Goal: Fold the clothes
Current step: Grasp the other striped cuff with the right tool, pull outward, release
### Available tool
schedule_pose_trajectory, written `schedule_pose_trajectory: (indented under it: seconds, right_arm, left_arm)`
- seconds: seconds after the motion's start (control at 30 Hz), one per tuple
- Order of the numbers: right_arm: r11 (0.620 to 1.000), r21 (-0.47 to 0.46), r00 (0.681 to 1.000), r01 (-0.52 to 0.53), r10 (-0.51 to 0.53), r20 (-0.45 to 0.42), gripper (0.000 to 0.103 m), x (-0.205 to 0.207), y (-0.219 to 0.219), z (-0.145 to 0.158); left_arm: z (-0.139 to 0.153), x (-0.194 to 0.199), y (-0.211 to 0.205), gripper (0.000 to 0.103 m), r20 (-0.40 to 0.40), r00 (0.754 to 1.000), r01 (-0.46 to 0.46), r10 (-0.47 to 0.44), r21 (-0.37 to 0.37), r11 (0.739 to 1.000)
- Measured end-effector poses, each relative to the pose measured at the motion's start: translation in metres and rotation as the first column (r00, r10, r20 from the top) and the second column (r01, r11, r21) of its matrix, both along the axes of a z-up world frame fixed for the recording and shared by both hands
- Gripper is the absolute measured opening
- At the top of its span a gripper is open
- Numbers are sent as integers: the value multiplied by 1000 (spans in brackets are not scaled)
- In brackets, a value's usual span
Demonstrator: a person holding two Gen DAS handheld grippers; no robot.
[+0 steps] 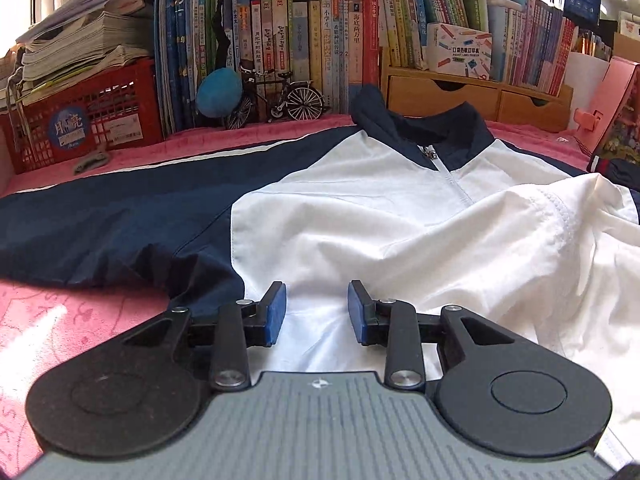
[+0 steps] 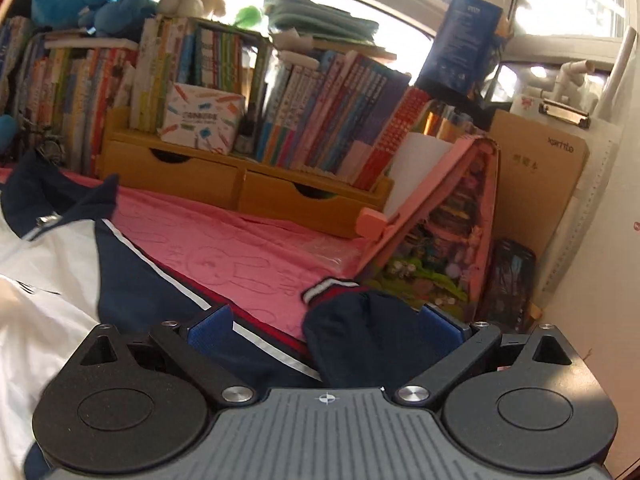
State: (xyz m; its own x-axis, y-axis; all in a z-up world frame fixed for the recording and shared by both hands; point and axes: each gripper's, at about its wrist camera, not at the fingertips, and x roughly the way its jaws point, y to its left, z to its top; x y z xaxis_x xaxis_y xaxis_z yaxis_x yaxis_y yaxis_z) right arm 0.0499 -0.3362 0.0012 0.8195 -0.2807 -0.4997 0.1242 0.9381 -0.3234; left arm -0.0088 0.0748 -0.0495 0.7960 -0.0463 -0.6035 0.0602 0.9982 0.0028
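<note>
We see a navy and white jacket [image 1: 360,208] spread flat on the pink cloth [image 1: 60,320] that covers the desk, its collar [image 1: 420,124] at the far side and the zip closed up to the neck; one navy sleeve [image 1: 100,216] stretches out to the left, and the white front is rumpled on the right.

The left tool [image 1: 317,312] hangs over the near white part of the jacket, its blue pads [image 1: 276,312] parted with a clear gap between them and nothing gripped; whether the tips touch the fabric we cannot tell.

The right tool [image 2: 324,332] stands wide open over the other sleeve [image 2: 224,320]; the navy fabric with its white and red stripe lies between the two blue pads [image 2: 208,330], and the striped cuff [image 2: 328,286] rises just beyond them; the pads are not closed on the cloth.

At the far edge stand rows of books [image 1: 320,48], a red crate [image 1: 88,120] on the left holding stacked papers, a small model bicycle [image 1: 276,98], and a wooden drawer unit [image 2: 240,184]; a pink box [image 2: 440,220] leans on the right.
</note>
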Motion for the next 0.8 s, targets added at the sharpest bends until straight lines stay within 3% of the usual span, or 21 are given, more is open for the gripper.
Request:
schedule_pose_trajectory:
  seconds: [0.07, 0.1, 0.13, 0.17, 0.2, 0.3, 0.37, 0.43, 0.47, 0.53, 0.6, 0.67, 0.73, 0.8]
  right_arm:
    - [998, -24, 997, 62, -63, -47, 99, 12, -22, -9]
    - [997, -15, 994, 73, -74, -83, 83, 18, -29, -14]
    - [996, -6, 989, 85, -85, -120, 22, 24, -36, -20]
    - [995, 3, 983, 97, -95, -156, 1, 31, -43, -26]
    - [993, 15, 985, 117, -114, -132, 12, 25, -51, -22]
    - [978, -6, 978, 208, -208, 0, 10, -6, -77, -1]
    - [949, -55, 946, 311, -303, 119, 10, -36, -100, 15]
    - [912, 6, 902, 410, -406, 148, 14, -64, -140, 23]
    - [889, 39, 875, 457, -457, 158, 19, -78, -161, 27]
    - [843, 201, 851, 498, -520, 76, 50, -97, -200, 18]
    - [765, 377, 830, 523, -557, -21, 55, -114, -233, 4]
    - [644, 554, 817, 528, -563, -124, 55, -129, -261, -16]
    - [524, 688, 809, 502, -565, -160, 56, -145, -278, -31]
    - [418, 806, 813, 419, -568, -128, 57, -162, -291, -40]
  left_arm:
    - [0, 0, -2, 36, 1, 1000, -8, 8, 14, 1000]
    - [0, 0, -2, 41, 1, 1000, -17, 17, 22, 1000]
    - [0, 0, -1, 44, 0, 1000, -22, 22, 18, 1000]
    - [0, 1, 1, 45, -2, 1000, -26, 26, 12, 1000]
    - [0, 1, 2, 45, -4, 1000, -30, 30, 6, 1000]
    - [0, 1, 3, 46, -4, 999, -31, 31, 2, 1000]
    - [0, 1, 4, 46, -5, 999, -32, 32, 0, 999]
    - [-1, 1, 4, 46, -5, 999, -32, 32, -2, 999]
    - [0, 1, 5, 46, -5, 999, -32, 32, -3, 999]
    - [0, 2, 6, 46, -5, 1000, -30, 30, -3, 1000]
    - [0, 2, 7, 46, -5, 1000, -30, 30, -4, 1000]
    - [0, 2, 7, 46, -5, 1000, -29, 29, -6, 1000]
    - [0, 2, 7, 46, -5, 1000, -29, 29, -7, 1000]
    - [-1, 2, 7, 46, -6, 1000, -29, 29, -9, 1000]
